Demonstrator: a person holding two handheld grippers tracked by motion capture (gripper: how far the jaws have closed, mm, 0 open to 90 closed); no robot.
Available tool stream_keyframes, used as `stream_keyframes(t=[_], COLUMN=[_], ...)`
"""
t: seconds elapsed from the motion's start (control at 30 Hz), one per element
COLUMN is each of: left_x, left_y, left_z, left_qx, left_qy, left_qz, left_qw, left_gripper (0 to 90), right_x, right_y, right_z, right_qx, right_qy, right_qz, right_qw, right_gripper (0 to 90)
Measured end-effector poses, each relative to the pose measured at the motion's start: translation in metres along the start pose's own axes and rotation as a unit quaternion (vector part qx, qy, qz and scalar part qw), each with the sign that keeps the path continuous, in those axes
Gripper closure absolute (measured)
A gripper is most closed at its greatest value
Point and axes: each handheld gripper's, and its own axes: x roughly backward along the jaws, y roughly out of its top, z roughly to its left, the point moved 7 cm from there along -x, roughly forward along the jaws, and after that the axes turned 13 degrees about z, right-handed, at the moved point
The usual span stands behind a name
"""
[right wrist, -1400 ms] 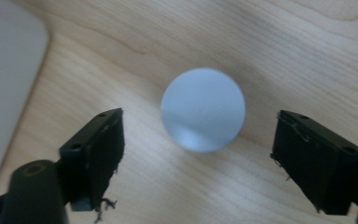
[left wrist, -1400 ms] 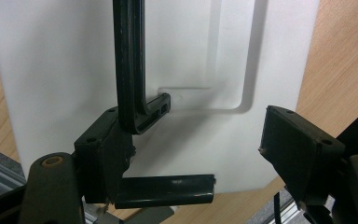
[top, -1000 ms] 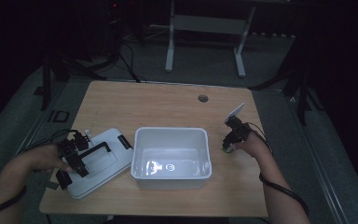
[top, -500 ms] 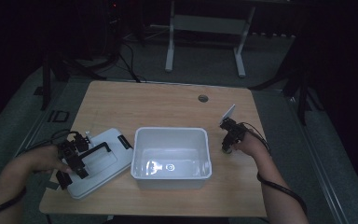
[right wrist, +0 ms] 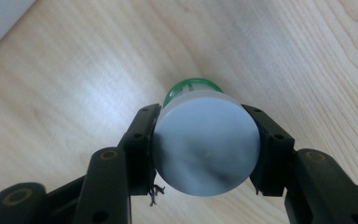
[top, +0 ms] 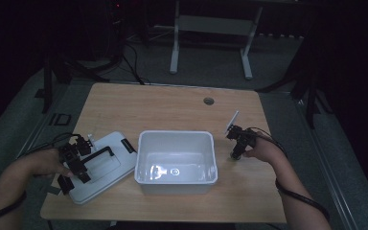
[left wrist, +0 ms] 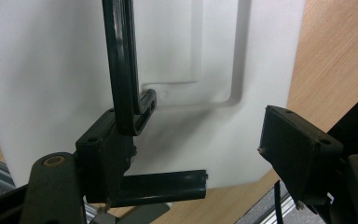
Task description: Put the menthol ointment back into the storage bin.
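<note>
My right gripper stands on the table to the right of the white bin. In the right gripper view, my right gripper is shut on a small round container with a pale grey cap and a green body; both pads press the cap's sides. My left gripper rests over a white lid lying flat left of the bin. In the left gripper view, my left gripper is open, the lid's black handle running up past the left jaw and the right jaw clear of it.
The bin is empty and sits at the middle of the wooden table. A round cable hole is near the far edge. A metal stand is on the floor beyond the table. Bare wood lies behind the bin.
My right gripper has shifted a little toward the bin and lifted slightly, its grey top plate leaning more to the left. The left gripper and the lid have stayed where they were.
</note>
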Motion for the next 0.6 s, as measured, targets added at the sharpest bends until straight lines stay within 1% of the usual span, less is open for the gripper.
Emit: stream_keyframes(t=[0.1, 0.27, 0.4, 0.47, 0.53, 0.6], left_x=[0.000, 0.001, 0.000, 0.000, 0.000, 0.000], left_y=[0.000, 0.001, 0.000, 0.000, 0.000, -0.001], left_z=[-0.001, -0.001, -0.001, -0.001, -0.001, -0.001], left_qx=[-0.001, -0.004, -0.006, -0.003, -0.001, -0.001], left_qy=[0.002, 0.004, 0.006, 0.004, 0.004, 0.003], left_qz=[0.001, 0.001, 0.004, 0.001, 0.001, 0.001], left_qw=[1.0000, 1.0000, 1.0000, 1.0000, 1.0000, 1.0000], left_gripper=[25.6, 25.6, 25.6, 25.6, 25.6, 25.6], right_x=[0.005, 0.011, 0.015, 0.016, 0.017, 0.019], right_y=[-0.005, -0.014, -0.022, -0.027, -0.032, -0.036], right_z=[0.007, 0.017, 0.026, 0.029, 0.031, 0.035], right_qx=[0.014, 0.048, 0.075, 0.085, 0.095, 0.110], right_qy=[-0.009, -0.024, -0.022, -0.018, -0.027, -0.027], right_qz=[0.002, -0.002, -0.001, 0.005, 0.011, 0.012], right_qw=[0.9999, 0.9986, 0.9970, 0.9962, 0.9950, 0.9935], right_gripper=[50.2, 50.2, 50.1, 50.1, 50.1, 50.1])
